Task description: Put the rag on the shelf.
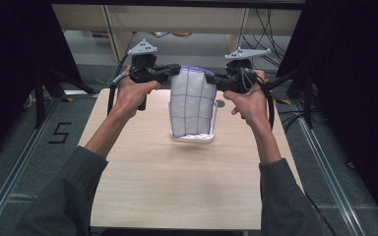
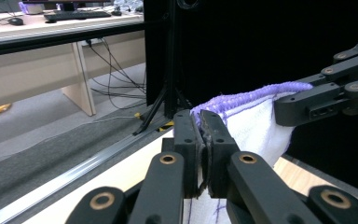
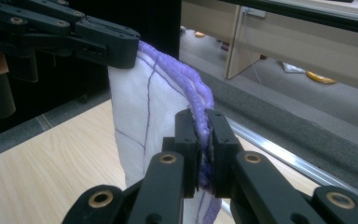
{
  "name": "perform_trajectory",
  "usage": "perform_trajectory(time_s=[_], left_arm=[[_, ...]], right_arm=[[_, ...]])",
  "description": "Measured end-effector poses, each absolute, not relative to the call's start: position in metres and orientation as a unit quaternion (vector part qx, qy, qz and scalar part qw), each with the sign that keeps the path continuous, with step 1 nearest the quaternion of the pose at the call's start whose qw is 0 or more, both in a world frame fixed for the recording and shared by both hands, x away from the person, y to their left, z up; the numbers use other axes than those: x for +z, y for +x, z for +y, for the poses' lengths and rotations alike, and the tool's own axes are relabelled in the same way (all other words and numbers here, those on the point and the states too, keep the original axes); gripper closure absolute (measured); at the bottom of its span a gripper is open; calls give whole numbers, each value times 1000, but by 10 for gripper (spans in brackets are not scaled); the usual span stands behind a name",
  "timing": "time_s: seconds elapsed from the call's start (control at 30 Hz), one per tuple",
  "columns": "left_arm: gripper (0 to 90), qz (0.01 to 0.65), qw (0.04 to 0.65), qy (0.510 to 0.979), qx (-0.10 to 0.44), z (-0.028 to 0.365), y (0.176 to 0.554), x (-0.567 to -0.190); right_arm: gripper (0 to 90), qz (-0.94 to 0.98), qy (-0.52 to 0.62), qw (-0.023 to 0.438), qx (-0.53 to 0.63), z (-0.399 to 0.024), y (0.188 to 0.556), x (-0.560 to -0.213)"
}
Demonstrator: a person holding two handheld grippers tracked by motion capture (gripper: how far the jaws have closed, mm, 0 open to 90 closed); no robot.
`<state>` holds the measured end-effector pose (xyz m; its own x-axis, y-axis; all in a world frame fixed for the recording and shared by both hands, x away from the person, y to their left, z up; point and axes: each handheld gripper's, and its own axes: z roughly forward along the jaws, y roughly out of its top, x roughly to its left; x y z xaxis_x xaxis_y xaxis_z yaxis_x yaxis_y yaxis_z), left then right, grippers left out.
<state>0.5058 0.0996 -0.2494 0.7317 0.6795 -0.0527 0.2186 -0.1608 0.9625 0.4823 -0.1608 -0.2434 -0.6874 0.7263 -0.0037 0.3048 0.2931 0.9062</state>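
Keep both the left hand-held gripper (image 1: 176, 70) and right hand-held gripper (image 1: 211, 78) clamped on the cloth (image 1: 192, 103), lifting its corners evenly above the counter (image 1: 142, 172).

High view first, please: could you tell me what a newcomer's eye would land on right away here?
The white cloth with purple grid lines and purple edging hangs above the middle of the wooden table, its lower end resting on the tabletop. The left gripper and right gripper are each shut on a top corner of it, stretching the top edge between them.
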Motion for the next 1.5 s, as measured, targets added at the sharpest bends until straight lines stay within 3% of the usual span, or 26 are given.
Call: perform_trajectory(time_s=[0.6, 0.97, 1.5], left_arm=[[852, 322, 552, 735, 228, 88, 561, -252], [846, 338, 540, 737, 224, 77, 603, -289], [841, 371, 516, 748, 190, 84, 616, -332]], right_arm=[[847, 763, 376, 215, 480, -154, 532, -239], [844, 755, 420, 214, 455, -155, 576, -270], [832, 772, 451, 201, 400, -140, 605, -315]])
